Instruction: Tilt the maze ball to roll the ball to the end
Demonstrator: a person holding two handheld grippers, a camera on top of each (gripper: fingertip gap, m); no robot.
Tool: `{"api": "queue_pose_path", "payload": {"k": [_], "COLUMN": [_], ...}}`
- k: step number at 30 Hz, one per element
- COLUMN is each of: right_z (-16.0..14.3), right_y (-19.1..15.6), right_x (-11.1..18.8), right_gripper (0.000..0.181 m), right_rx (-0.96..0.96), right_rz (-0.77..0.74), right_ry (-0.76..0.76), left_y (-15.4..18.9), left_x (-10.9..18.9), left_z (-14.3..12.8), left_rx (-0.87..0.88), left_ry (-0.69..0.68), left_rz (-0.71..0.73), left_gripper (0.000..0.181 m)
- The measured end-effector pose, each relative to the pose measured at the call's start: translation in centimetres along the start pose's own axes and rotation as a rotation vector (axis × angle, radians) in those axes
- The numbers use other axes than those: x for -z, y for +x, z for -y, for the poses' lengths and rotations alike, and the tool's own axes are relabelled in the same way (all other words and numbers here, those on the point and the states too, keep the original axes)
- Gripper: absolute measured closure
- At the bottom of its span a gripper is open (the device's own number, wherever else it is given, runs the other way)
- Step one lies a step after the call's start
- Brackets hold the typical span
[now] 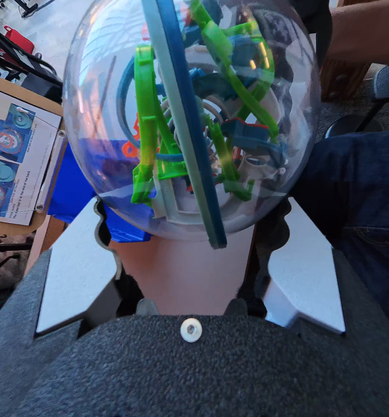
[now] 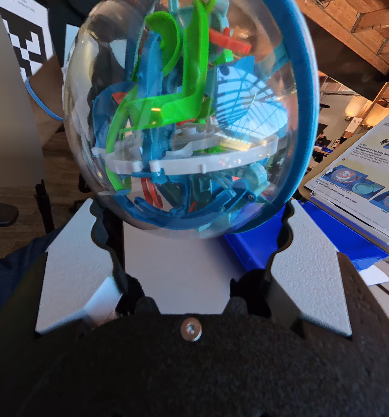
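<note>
Clear plastic forms the shell of the maze ball (image 1: pixel 189 117), which fills the upper part of both wrist views. Green, blue, white and orange tracks cross inside it. A blue seam band (image 1: pixel 189 126) runs steeply across it in the left view; in the right view the band (image 2: pixel 306 112) arcs down the ball's right edge.

Left gripper (image 1: pixel 192 216): fingers spread wide, with the ball (image 2: pixel 180 117) seated between their tips and both tips against the shell. Right gripper (image 2: pixel 191 216): likewise spread wide, its tips bearing on the ball's lower sides. The ball is thus carried between the two grippers, off any surface.

The small steel ball cannot be made out among the tracks.

A blue bin (image 1: pixel 76 191) sits beneath and behind the ball, beside an instruction sheet (image 1: pixel 15 158) on a board. The same sheet (image 2: pixel 358 180) and bin (image 2: pixel 268 246) appear at right in the right view.
</note>
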State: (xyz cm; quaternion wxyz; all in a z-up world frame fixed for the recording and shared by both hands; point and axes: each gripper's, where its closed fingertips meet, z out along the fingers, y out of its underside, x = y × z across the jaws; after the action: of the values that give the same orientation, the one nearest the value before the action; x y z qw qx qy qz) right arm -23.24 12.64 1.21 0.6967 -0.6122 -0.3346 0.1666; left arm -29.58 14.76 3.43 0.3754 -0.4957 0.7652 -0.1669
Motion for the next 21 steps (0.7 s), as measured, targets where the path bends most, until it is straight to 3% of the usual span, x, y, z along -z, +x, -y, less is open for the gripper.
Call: {"api": "queue_pose_path", "payload": {"k": [11, 21], "right_z": [-0.3, -3.9], "right_y": [0.6, 1.6], "right_x": [0.3, -0.5], "right_gripper": [0.029, 0.028], "right_rx": [-0.281, -0.852], "right_rz": [0.068, 0.066], "right_ry": [0.047, -0.157], "left_y": [0.0, 0.0], "left_x": [-1.8, -5.7], "left_z": [-0.6, -3.0], "left_rx": [0.294, 0.926], "left_ry": [0.043, 0.272], "left_rz": [-0.224, -0.562], "left_gripper": [0.035, 0.036]}}
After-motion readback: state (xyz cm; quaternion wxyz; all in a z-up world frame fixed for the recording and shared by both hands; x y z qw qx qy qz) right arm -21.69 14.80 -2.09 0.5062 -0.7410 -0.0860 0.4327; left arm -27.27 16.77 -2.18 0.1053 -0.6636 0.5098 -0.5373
